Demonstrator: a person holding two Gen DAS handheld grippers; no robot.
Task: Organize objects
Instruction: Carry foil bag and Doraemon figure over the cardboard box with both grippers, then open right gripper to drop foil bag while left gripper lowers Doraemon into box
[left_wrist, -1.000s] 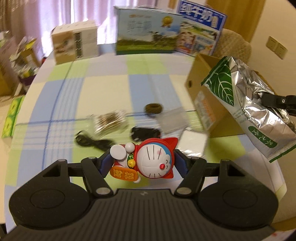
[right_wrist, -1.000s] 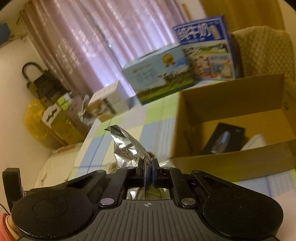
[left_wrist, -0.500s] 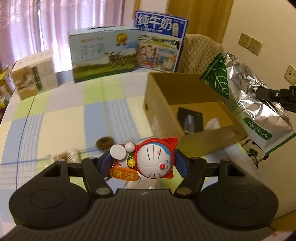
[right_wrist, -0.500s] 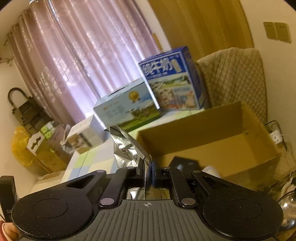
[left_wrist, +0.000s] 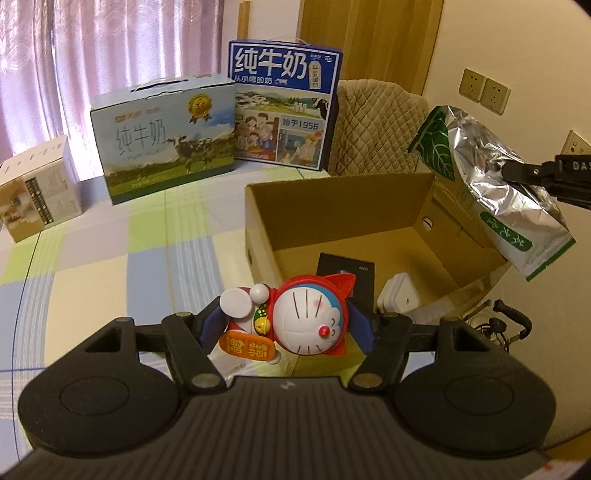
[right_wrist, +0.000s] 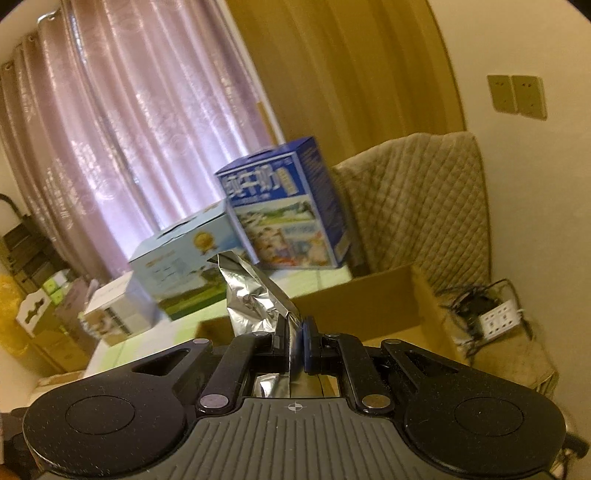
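Jaws pinching a cat figurine (left_wrist: 306, 319) and a foil bag (left_wrist: 495, 184), both grippers are hovering over the cardboard box (left_wrist: 343, 206); the bag, gripped by one edge, risks slipping outside.

Left gripper (left_wrist: 288, 325) squeezing a toy cat (left_wrist: 306, 317) — right above the near edge of an open cardboard box (left_wrist: 332, 210). Shiny foil bag (left_wrist: 495, 184) up high — pinched by the right gripper (left_wrist: 517, 171).

Glossy plastic figurine (left_wrist: 306, 321) — crinkled shiny foil bag (left_wrist: 491, 184) — matt cardboard box (left_wrist: 332, 206), quilted cloth chair cover (left_wrist: 373, 125)
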